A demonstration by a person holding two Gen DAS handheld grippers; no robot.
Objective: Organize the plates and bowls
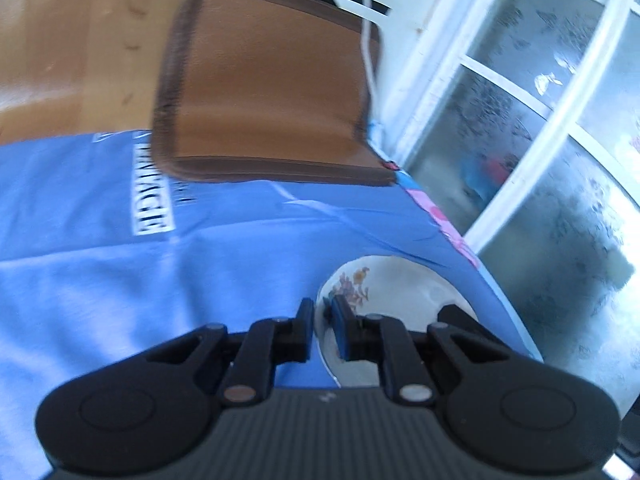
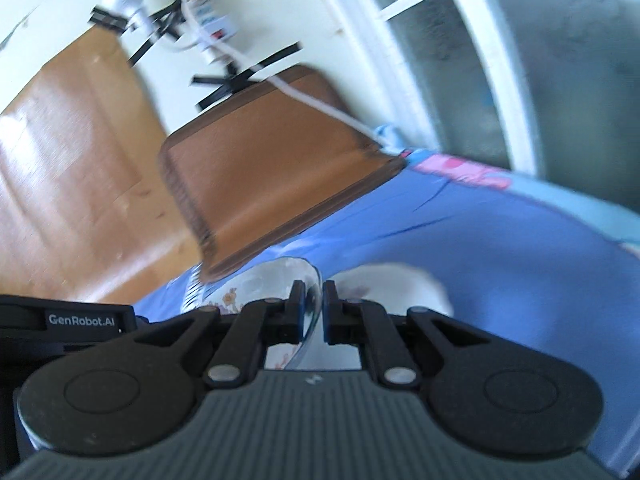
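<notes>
In the left wrist view, a white plate [image 1: 400,280] with a flower print hangs over the blue cloth [image 1: 120,280]. My left gripper [image 1: 322,312] is shut on its near-left rim. In the right wrist view, my right gripper [image 2: 313,296] is shut on the rim of a clear glass bowl [image 2: 276,276]. A blurred white plate [image 2: 392,286] shows behind and below that bowl, with flower print visible through the glass. The left gripper's black body [image 2: 60,320] sits at the left edge of the right wrist view, close to the bowl.
A blue cloth [image 2: 500,260] with white lettering covers the table. A brown padded chair [image 1: 264,80] stands at its far edge, over a wooden floor [image 1: 60,40]. A frosted-glass door [image 1: 540,120] is on the right. A power strip [image 2: 208,16] and cables are taped to the wall.
</notes>
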